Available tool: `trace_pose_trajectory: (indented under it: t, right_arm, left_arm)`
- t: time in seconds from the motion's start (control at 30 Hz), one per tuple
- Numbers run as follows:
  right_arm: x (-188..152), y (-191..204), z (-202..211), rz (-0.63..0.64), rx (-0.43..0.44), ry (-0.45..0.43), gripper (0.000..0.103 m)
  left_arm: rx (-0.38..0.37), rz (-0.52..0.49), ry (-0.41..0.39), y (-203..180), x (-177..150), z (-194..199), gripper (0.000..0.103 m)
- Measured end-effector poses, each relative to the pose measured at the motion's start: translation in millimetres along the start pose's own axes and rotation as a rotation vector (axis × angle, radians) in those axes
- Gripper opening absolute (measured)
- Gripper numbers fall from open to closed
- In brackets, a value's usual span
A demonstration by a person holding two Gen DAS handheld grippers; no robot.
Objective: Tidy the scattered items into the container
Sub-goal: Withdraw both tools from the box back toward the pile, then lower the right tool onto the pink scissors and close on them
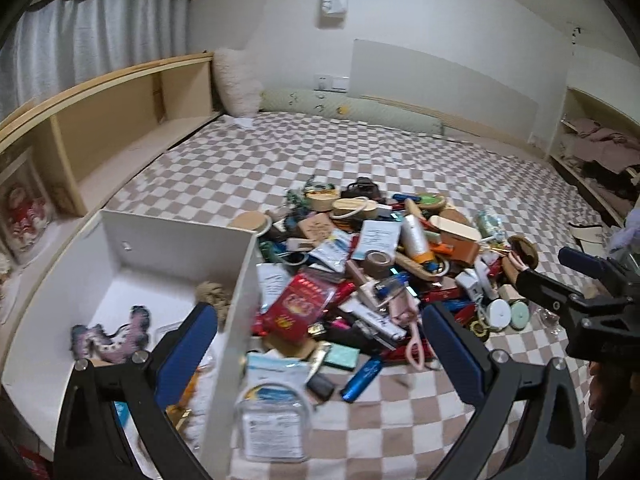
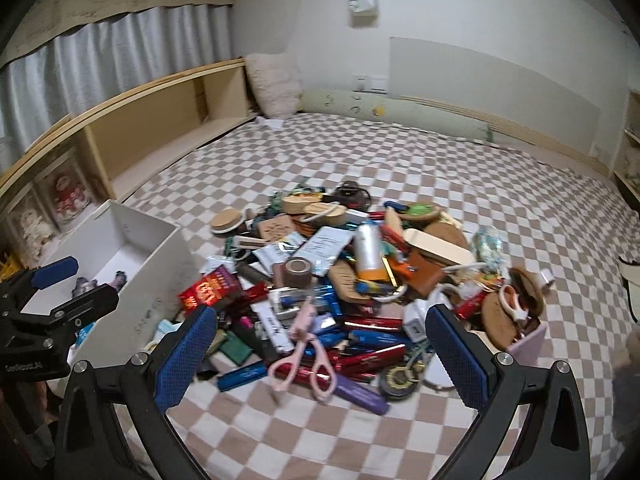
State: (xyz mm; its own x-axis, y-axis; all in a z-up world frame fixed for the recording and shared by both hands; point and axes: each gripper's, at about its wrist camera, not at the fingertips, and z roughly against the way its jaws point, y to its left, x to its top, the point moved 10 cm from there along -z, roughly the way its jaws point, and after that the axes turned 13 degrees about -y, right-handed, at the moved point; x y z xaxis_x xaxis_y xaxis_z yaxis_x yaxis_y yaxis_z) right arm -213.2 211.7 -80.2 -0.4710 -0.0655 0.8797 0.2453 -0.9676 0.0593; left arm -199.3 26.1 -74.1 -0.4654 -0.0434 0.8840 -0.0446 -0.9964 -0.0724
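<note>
Both tongs are spread wide with nothing between their blue pads. The left gripper (image 1: pixel 320 344) straddles the right wall of the white box (image 1: pixel 240 300), which sits on the checked bedcover (image 1: pixel 280 152) at about nine o'clock from the pile of odds and ends (image 1: pixel 380 264). Inside the box lie a purple-patterned cutout (image 1: pixel 114 336) and a knot of rope (image 1: pixel 214 294). The right gripper (image 2: pixel 320 344) hangs over the near edge of the pile, above pink scissors (image 2: pixel 304 356) lying among red and blue tubes. A roll of brown tape (image 2: pixel 298 272) stands at twelve o'clock from the scissors.
</note>
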Motion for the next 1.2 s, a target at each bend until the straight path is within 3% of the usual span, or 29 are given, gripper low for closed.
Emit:
trace_pose_trajectory:
  t: [0.2, 0.53, 0.93, 1.2]
  right_arm:
    - [-10.1, -35.7, -4.5, -0.072, -0.04, 0.0, 0.103]
    - [-47.1, -69.9, -25.7, -0.089, -0.105, 0.035, 0.103]
    - [-112.0, -93.1, -60.7, -0.159, -0.146, 0.177, 0.103]
    - [-154.5, -87.9, -79.6, -0.161, -0.167, 0.296, 0.103]
  left_arm:
    - [-0.035, 0.008, 0.001, -20.7, -7.2, -16.4, 0.103]
    - [-0.063, 0.005, 0.101, -37.0, -47.6, -51.6, 0.103]
    - [-0.065, -0.067, 0.165, -46.3, -99.3, -72.1, 0.103]
    - [-0.06, -0.081, 0.199, -42.2, -119.3, -77.2, 0.103]
